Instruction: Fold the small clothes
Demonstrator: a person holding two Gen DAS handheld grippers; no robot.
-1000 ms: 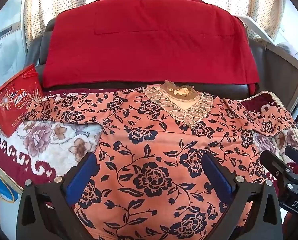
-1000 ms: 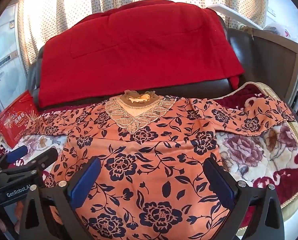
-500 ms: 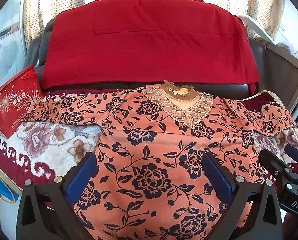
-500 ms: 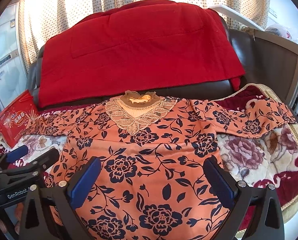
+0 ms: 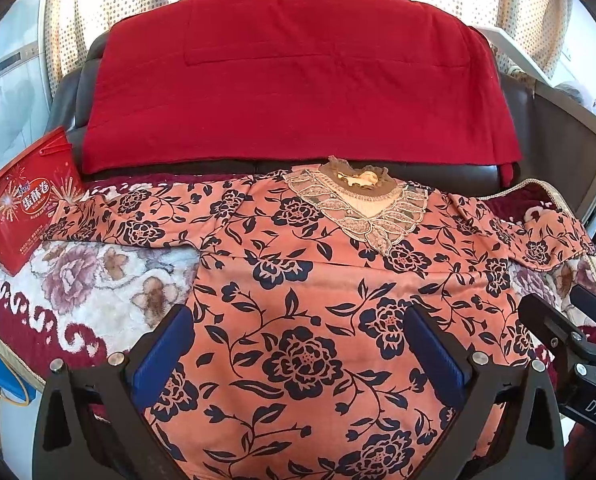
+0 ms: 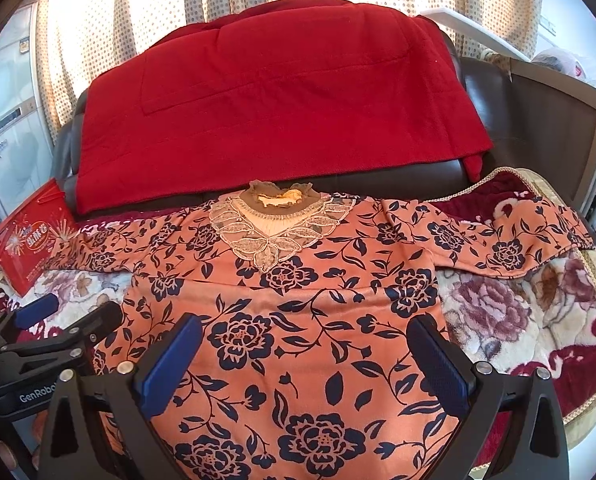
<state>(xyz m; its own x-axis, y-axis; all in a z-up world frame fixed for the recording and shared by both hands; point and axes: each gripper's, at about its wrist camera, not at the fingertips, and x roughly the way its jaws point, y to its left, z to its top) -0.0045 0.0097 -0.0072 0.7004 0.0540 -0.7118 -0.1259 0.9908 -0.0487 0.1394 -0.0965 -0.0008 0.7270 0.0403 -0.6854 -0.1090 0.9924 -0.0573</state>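
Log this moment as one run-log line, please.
phase: pre-grasp | floral top: spread flat, sleeves out, unfolded | left gripper: open over the hem | right gripper: open over the hem

Left tongs [image 5: 298, 344]: wide apart, both blue-padded fingers [image 5: 162, 354] in full view at bottom of the left wrist view, angled outward in a V, nothing between pads. Black finger frames with silver bolts, level, pointing forward. Right tongs [image 6: 304, 350]: same pose, spread wide, blue pads [image 6: 438, 364] facing inward, nothing clamped. The two sit side by side, near each other. Right tongs show at the right edge of the left wrist view, fingers parted, black body with "DAS" lettering. Left tongs show at the left edge of the right wrist view, one blue pad and one black finger visible, parted, "GenRobo" lettering on body. No hands or arms visible.
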